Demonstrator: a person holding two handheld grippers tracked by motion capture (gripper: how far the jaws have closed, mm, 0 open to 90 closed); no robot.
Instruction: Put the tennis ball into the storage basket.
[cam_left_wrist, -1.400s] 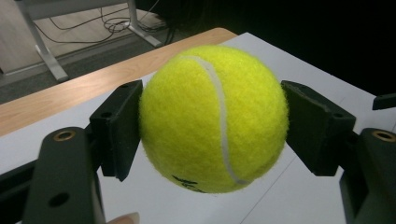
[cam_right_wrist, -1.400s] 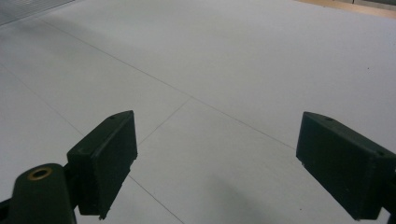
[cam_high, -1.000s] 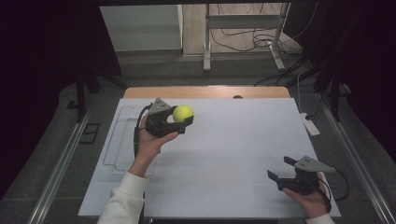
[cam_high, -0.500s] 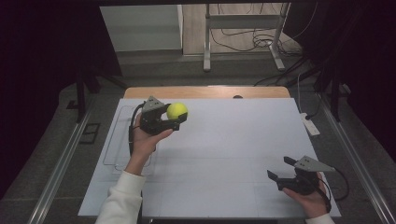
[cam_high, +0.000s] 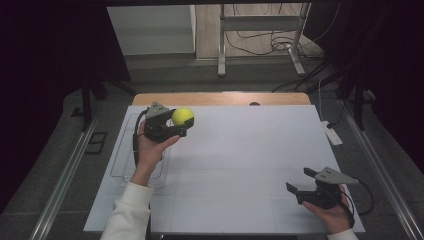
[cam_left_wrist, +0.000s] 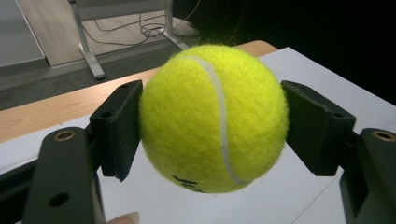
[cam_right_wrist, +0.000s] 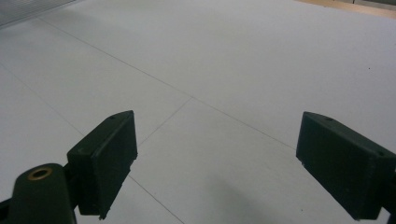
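Tennis ball yellow-green, white seam; jaws black; table white, thin grid lines.

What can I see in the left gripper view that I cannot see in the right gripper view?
The left gripper view has the tennis ball clamped between both black pads, plus the wooden table edge and a metal stand leg behind. The right gripper view has open jaws with nothing between them, and thin lines crossing the surface. Both share the white table surface.

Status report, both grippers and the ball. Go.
Left gripper shut on tennis ball, held above the white table. Right gripper open, empty, low at near right. Clear tray beneath left forearm.
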